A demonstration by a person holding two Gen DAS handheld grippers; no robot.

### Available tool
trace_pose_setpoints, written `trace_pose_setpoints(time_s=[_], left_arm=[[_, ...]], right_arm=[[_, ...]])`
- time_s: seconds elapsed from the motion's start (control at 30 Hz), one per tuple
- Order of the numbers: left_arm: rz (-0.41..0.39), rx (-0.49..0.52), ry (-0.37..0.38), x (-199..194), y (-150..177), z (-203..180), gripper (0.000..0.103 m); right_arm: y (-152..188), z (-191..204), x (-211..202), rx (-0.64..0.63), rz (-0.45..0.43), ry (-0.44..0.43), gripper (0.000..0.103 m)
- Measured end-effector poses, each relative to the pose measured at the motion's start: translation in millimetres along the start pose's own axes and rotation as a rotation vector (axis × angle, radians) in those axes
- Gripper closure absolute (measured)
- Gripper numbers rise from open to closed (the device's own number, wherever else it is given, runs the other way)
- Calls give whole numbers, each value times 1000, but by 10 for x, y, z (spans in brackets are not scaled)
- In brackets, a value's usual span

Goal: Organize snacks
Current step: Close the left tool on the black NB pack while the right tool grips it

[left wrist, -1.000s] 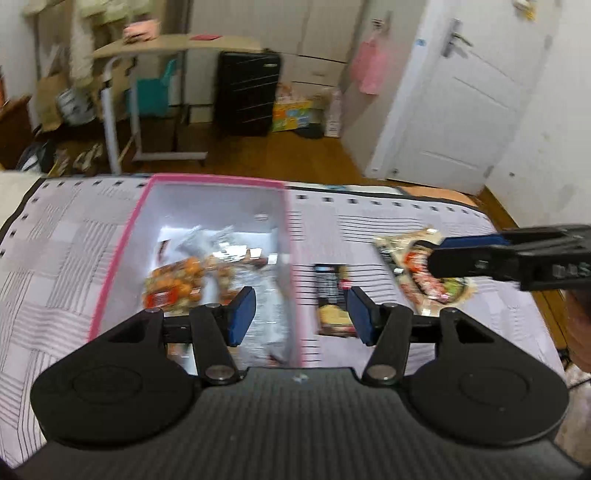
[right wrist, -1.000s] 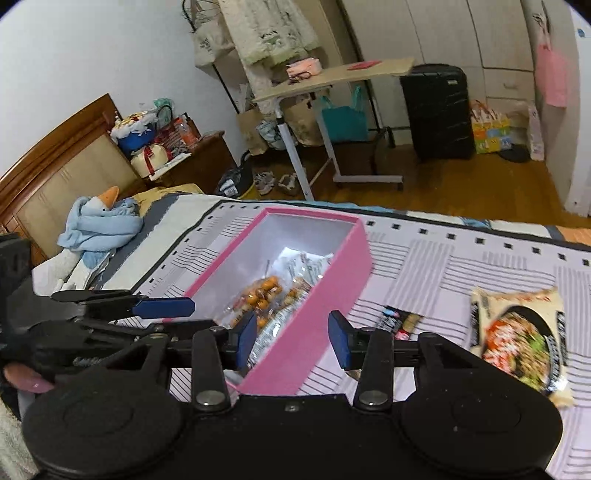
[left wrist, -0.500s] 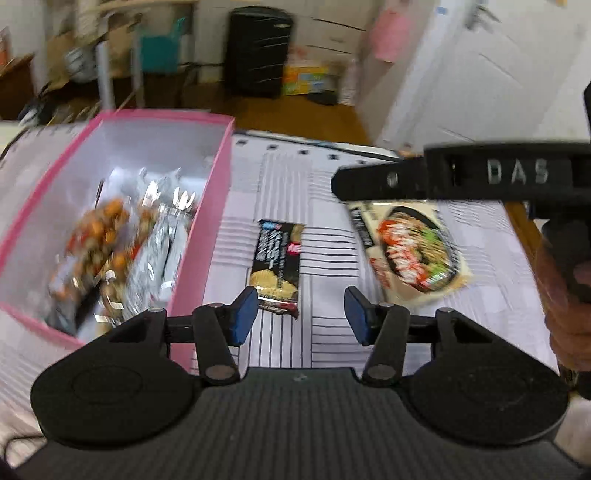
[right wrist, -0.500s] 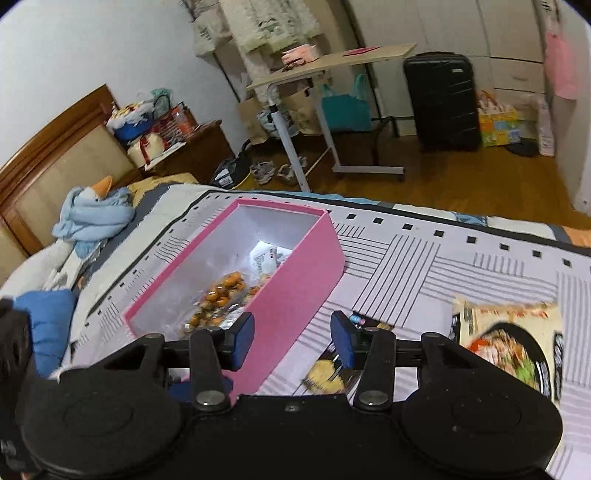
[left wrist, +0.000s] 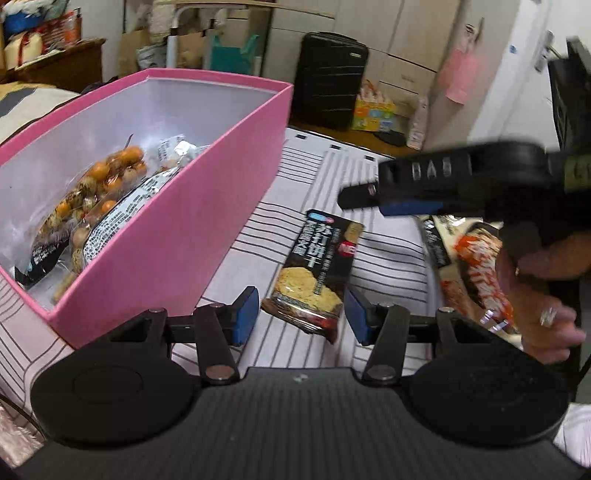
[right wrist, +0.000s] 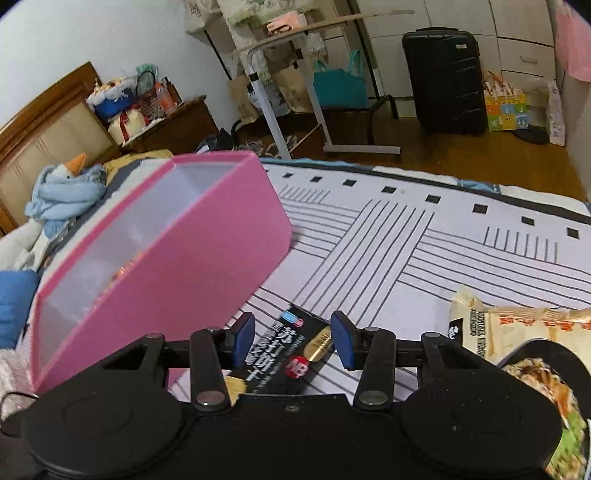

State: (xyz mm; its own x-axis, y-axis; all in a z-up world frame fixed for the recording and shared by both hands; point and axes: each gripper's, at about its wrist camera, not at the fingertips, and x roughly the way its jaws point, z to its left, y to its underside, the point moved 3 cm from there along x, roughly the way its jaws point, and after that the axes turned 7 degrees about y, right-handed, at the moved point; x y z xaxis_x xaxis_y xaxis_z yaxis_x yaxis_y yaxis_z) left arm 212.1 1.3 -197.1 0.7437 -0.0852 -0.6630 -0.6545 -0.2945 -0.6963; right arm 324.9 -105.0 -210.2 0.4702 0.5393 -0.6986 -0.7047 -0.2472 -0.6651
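Observation:
A black cracker packet (left wrist: 317, 266) lies flat on the striped bedspread, just right of the pink box (left wrist: 207, 206). My left gripper (left wrist: 301, 314) is open and low, its blue pads either side of the packet's near end. My right gripper (right wrist: 291, 338) is open too, with the same packet (right wrist: 284, 354) between and under its fingers; it shows in the left wrist view (left wrist: 391, 201) hovering past the packet's far end. The box holds several snack bags (left wrist: 92, 199). A noodle packet (right wrist: 524, 354) lies to the right.
The bedspread's far edge (right wrist: 406, 173) drops to a wooden floor with a black suitcase (right wrist: 443, 81) and a rolling table (right wrist: 295, 33). A blue plush (right wrist: 62, 192) and a headboard (right wrist: 44, 140) are left of the box.
Both grippers have dropped and closed in on the black cracker packet from opposite ends. The left one swung right, away from over the box. Both stayed open.

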Motion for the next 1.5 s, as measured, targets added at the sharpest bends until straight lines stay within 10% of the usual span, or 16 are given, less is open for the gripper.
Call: trace_pose_setpoints(time_s=[0.43, 1.0, 1.5], left_arm=[[44, -157, 11, 193, 53, 218, 53], [97, -208, 49, 228, 56, 311, 60], [185, -343, 144, 208, 49, 462, 53]], right_arm=[[-33, -233, 338, 38, 20, -25, 53], [224, -209, -75, -111, 304, -112, 65], [351, 142, -72, -286, 295, -109, 41]])
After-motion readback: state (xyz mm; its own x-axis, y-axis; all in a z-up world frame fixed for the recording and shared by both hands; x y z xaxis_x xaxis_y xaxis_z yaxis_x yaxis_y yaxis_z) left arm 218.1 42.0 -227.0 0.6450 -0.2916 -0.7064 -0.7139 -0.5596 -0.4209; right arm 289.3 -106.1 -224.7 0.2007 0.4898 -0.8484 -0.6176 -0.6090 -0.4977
